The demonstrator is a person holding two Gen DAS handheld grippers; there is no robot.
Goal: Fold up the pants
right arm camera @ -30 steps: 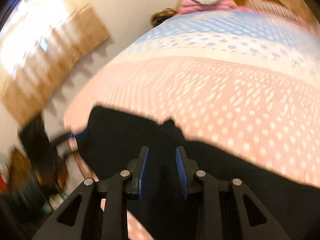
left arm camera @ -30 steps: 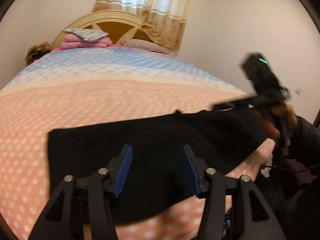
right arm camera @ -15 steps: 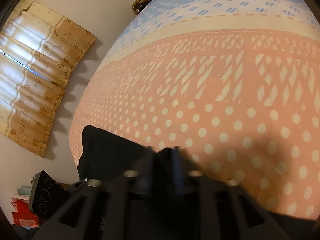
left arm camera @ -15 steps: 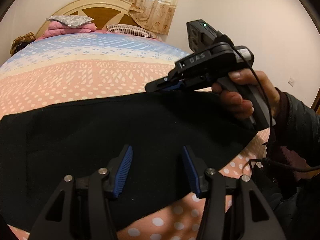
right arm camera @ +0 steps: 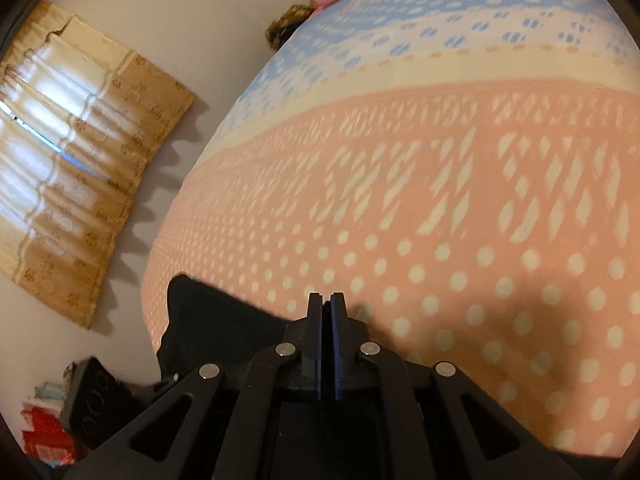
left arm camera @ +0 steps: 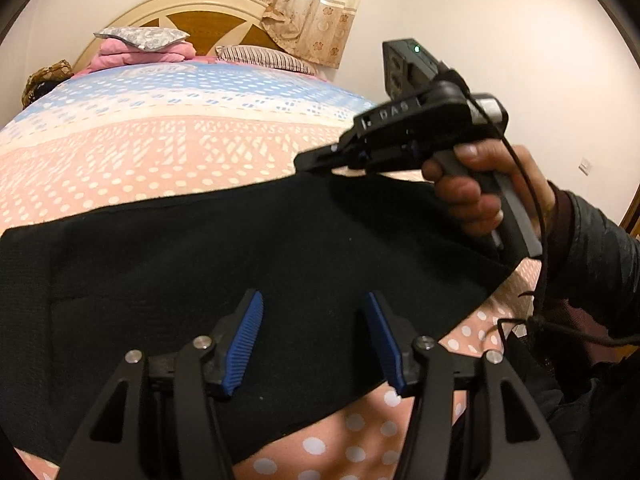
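Observation:
Black pants [left arm camera: 200,272] lie flat across the near part of the bed [left arm camera: 160,148]. My left gripper [left arm camera: 316,340] is open and empty, just above the pants near their front edge. My right gripper [left arm camera: 316,162], held in a hand, is at the pants' far edge on the right. In the right wrist view that gripper [right arm camera: 326,308] has its jaws closed together at the edge of the black fabric [right arm camera: 208,320]. Whether cloth is pinched between them does not show.
The bed carries a pink, cream and blue dotted cover [right arm camera: 440,200]. Pillows and folded pink bedding [left arm camera: 140,46] lie by the wooden headboard [left arm camera: 200,16]. Curtains [left arm camera: 288,4] hang behind. The bed edge is near right, by the person's arm [left arm camera: 592,264].
My right gripper has come to the pants' far edge and its jaws have closed from open. My left gripper has stayed open over the pants and has hardly moved.

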